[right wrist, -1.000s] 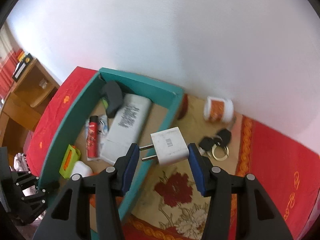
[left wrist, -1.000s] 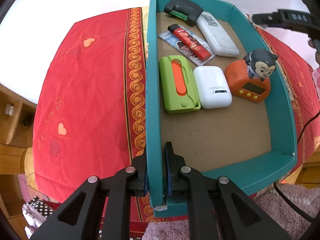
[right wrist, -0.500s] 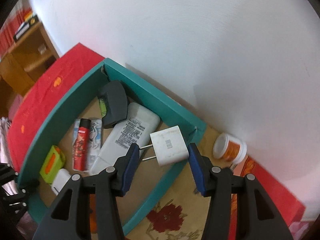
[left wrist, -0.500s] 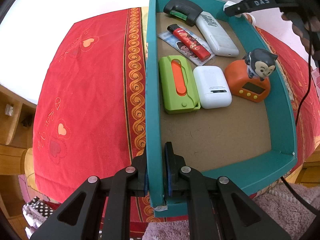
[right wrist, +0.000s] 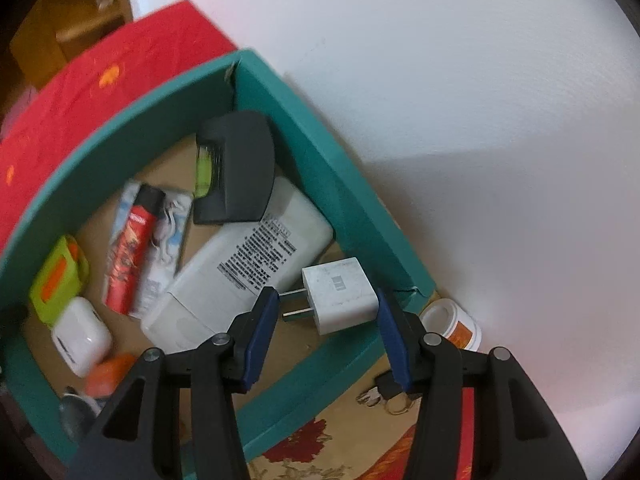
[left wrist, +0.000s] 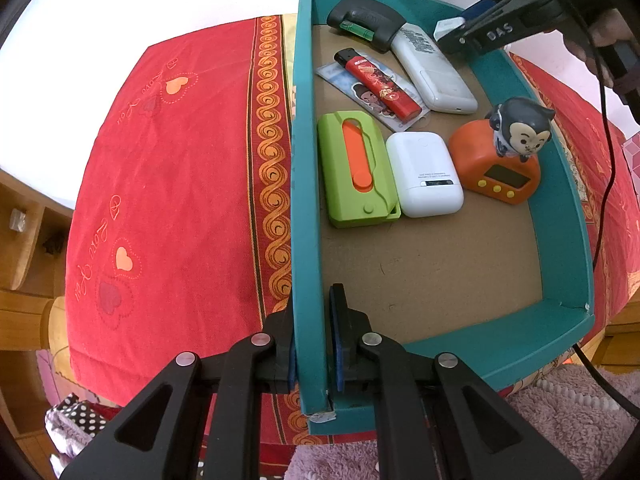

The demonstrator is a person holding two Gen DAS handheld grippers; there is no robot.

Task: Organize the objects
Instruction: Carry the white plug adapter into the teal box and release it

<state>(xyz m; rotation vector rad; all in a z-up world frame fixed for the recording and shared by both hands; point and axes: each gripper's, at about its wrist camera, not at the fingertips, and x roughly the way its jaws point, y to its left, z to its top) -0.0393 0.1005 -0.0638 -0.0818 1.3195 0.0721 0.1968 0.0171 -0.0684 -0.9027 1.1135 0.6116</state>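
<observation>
My left gripper is shut on the left wall of the teal box, near its front corner. My right gripper is shut on a white plug charger, prongs against the left pad. It hangs over the box's far corner, beside the white power bank. In the left wrist view the right gripper and the charger show at the top right. The box also holds a black holder, red lighter, green case, white earbud case and orange monkey clock.
A small white and orange jar and a bunch of keys lie outside the box by the white wall. A red patterned cloth covers the table. A person's hand and a cable are at the right.
My right gripper has carried the charger left and down, from above the cloth to over the box's far corner, rolling as it went. The left gripper has not moved.
</observation>
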